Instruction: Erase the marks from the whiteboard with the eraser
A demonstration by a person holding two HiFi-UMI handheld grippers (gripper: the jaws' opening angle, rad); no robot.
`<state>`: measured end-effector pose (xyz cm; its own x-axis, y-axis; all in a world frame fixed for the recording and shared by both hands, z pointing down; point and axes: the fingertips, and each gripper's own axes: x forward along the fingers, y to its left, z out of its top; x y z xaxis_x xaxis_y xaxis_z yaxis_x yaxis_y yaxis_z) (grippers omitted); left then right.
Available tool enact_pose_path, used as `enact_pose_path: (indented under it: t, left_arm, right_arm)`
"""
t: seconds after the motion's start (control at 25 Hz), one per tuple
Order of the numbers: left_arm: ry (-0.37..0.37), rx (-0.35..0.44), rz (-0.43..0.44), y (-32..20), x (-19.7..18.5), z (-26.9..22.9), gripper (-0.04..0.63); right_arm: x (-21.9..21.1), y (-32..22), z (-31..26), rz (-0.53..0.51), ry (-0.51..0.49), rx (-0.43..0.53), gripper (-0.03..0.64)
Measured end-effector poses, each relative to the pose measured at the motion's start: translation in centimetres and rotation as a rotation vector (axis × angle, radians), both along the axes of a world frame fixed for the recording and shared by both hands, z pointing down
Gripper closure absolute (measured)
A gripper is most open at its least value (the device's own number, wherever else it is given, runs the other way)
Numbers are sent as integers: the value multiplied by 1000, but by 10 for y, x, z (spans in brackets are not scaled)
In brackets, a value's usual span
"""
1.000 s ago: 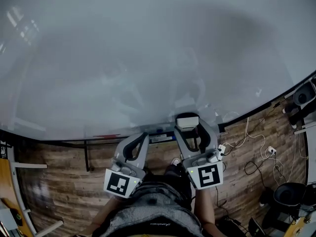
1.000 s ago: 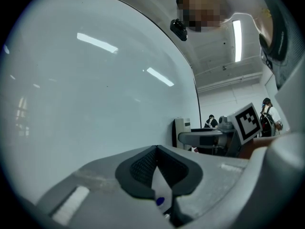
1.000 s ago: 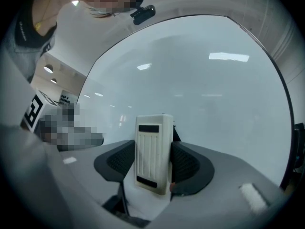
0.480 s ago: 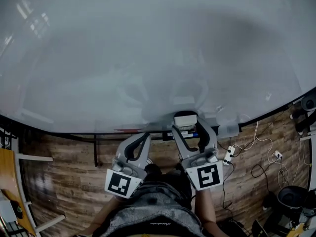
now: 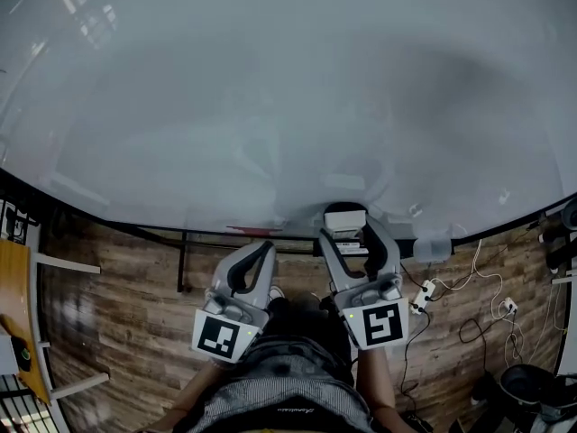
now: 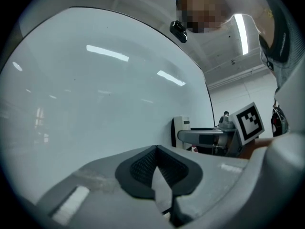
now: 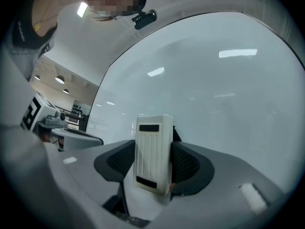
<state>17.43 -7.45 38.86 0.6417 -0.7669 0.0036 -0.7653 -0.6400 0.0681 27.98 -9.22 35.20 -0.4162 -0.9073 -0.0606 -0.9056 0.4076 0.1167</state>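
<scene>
The right gripper (image 5: 344, 230) has its jaws closed on the eraser (image 5: 344, 221), the only thing either gripper holds. In the right gripper view the eraser (image 7: 153, 155) stands upright between the two dark ribbed pads (image 7: 190, 166), which press on its left and right sides. Its white ribbed back, with a dark strip near each end, faces the camera. Its upper end rises well past the pads towards the whiteboard (image 7: 228, 94). From the head view the eraser sits at the whiteboard's (image 5: 270, 106) lower edge, just above the ledge (image 5: 297, 242) running along it; whether it touches the board cannot be told. The board is pale grey, with ceiling-light reflections and cloudy smears. The left gripper (image 5: 260, 249) is held lower, beside the right one and apart from it, over the wooden plank floor (image 5: 117, 278). In its own view the left gripper (image 6: 156, 163) has its jaws brought together, the pad tips meeting with nothing between them, and the whiteboard (image 6: 95, 104) fills the space beyond. Loose cables (image 5: 469, 269) and a white power strip (image 5: 422, 294) lie on the floor to the right.
</scene>
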Motion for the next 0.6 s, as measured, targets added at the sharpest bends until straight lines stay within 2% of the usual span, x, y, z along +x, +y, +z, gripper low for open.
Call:
enact_pose_path:
  t: [0.12, 0.24, 0.4, 0.6]
  left_arm:
    - [-2, 13, -41, 3, -1, -5, 592]
    - [-8, 44, -82, 9, -2, -23, 592]
    - [0, 6, -151, 14, -3, -27, 592]
    - [-1, 42, -175, 24, -5, -30, 592]
  right_arm:
    - [-2, 2, -2, -33, 3, 3, 374]
    - [-3, 4, -2, -63, -10, -36, 374]
    - [1, 3, -1, -98, -2, -58, 374]
    - [-6, 3, -2, -139, -5, -54, 374]
